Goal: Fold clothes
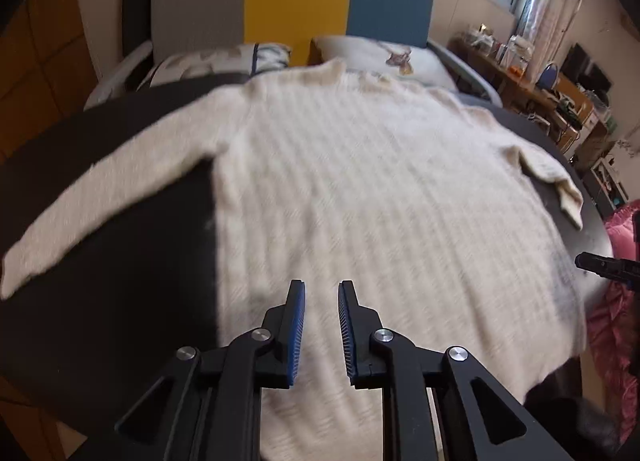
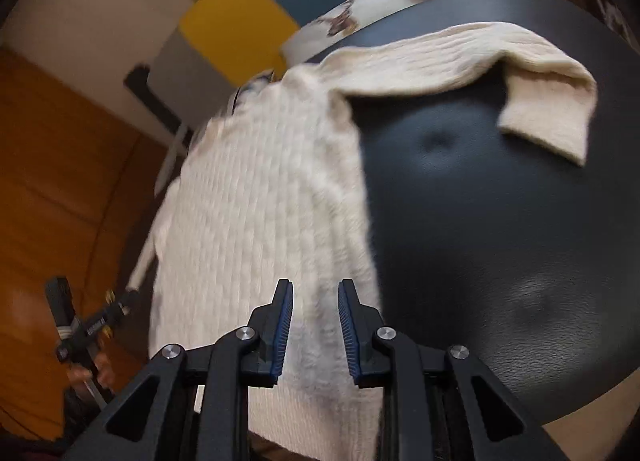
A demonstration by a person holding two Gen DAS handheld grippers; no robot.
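Note:
A cream knitted sweater [image 1: 360, 189] lies spread flat on a black round table [image 1: 132, 261], collar towards the far side. Its left sleeve [image 1: 100, 205] stretches out straight; its right sleeve [image 2: 480, 57] is bent back, the cuff folded under. My left gripper [image 1: 321, 289] hovers over the lower body of the sweater, open, with nothing between its blue pads. My right gripper [image 2: 315, 289] is over the sweater's right bottom edge [image 2: 320, 245], also open and empty. The right gripper's tip [image 1: 600, 263] shows at the table's right rim; the left gripper [image 2: 92, 321], held in a hand, shows at lower left.
Beyond the table stands a bed with a grey, yellow and blue headboard [image 1: 296, 1] and pillows [image 1: 384, 57]. A cluttered desk [image 1: 540, 85] and pink fabric [image 1: 616, 301] lie to the right. Wooden panelling [image 2: 60, 181] lines the left.

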